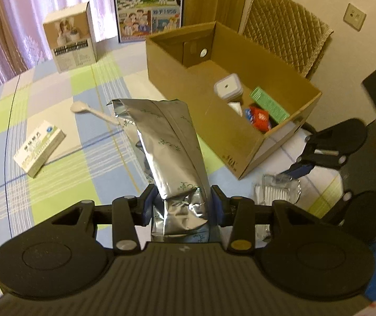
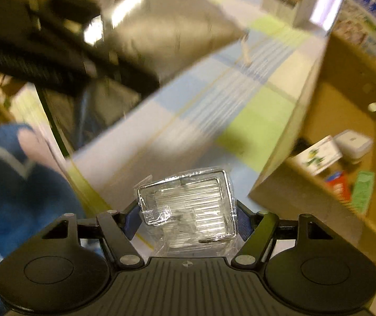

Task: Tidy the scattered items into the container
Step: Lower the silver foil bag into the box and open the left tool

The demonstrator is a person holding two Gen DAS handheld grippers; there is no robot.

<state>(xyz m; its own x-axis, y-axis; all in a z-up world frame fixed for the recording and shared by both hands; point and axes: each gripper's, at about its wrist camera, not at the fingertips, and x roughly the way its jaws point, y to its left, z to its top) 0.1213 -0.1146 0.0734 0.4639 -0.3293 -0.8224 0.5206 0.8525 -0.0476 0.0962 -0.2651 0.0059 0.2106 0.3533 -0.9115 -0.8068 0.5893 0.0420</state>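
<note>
silver foil pouch [image 1: 166, 144] clamped at its lower end in the left gripper [image 1: 181, 205], standing up off the checked tablecloth [image 1: 56, 184], just short of the open cardboard box [image 1: 243, 142]. clear plastic pack of cotton swabs [image 2: 188, 205] pinched between the blue pads of the right gripper [image 2: 188, 220], lifted beside the box's near corner. already in the box: white lidded tub [image 1: 227, 88], green carton [image 1: 268, 104], red packet [image 1: 260, 118]. still out on the cloth: white spoon [image 1: 88, 110] and small medicine box [image 1: 39, 148].

carry step in hand, by the look of it: both loads up, neither over the opening yet. next, probably over the rim and a release clear of the tub.

readable: "1956" on the blue milk carton [image 1: 149, 5]; other print too small.
</note>
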